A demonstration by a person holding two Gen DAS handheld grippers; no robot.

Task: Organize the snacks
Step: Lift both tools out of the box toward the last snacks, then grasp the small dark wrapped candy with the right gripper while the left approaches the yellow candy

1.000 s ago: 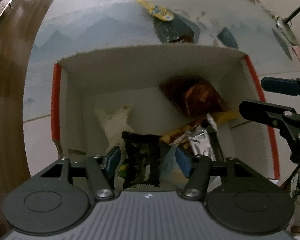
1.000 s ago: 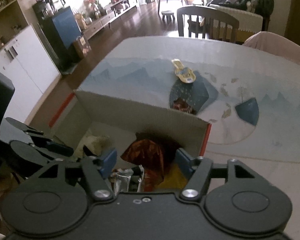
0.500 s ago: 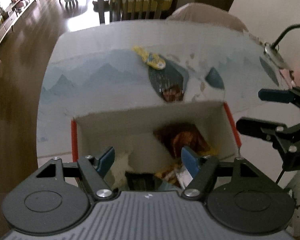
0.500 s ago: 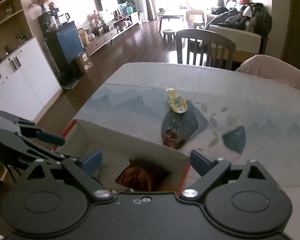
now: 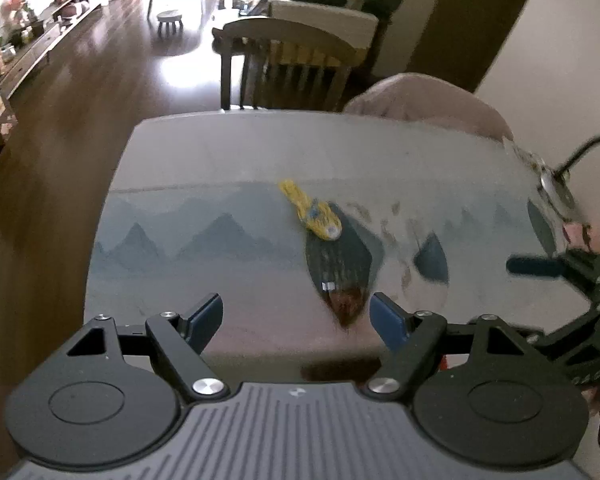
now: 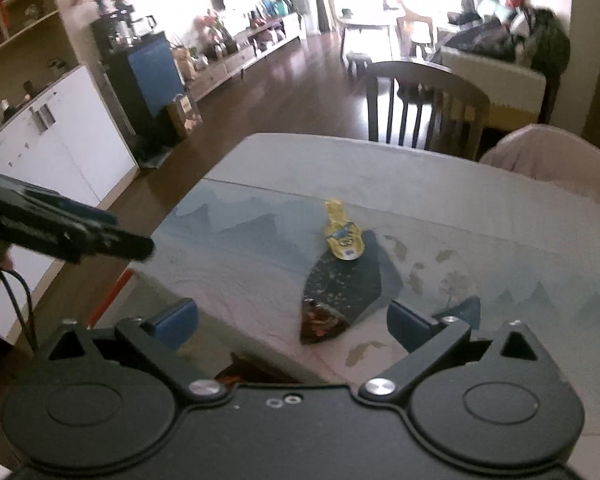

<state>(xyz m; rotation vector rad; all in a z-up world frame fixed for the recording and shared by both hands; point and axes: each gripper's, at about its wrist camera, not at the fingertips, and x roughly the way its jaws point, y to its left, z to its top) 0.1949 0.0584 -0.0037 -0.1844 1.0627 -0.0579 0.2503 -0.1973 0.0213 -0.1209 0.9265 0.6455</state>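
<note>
Tabletop (image 5: 204,168) carries two packets (image 5: 316,216); both tongs (image 5: 296,316) (image 6: 292,316) gape empty. Overlapped, they risk one pinch dragging both.

Rounded table with blue mountain-print cloth (image 5: 204,240); yellow crinkled snack wrapper (image 5: 314,216) touching dark pointed snack packet (image 5: 338,264) lying mid-table.

left claw (image 5: 296,318) spread, empty | yellow packet (image 5: 314,216) touching dark packet (image 5: 338,264)
</note>
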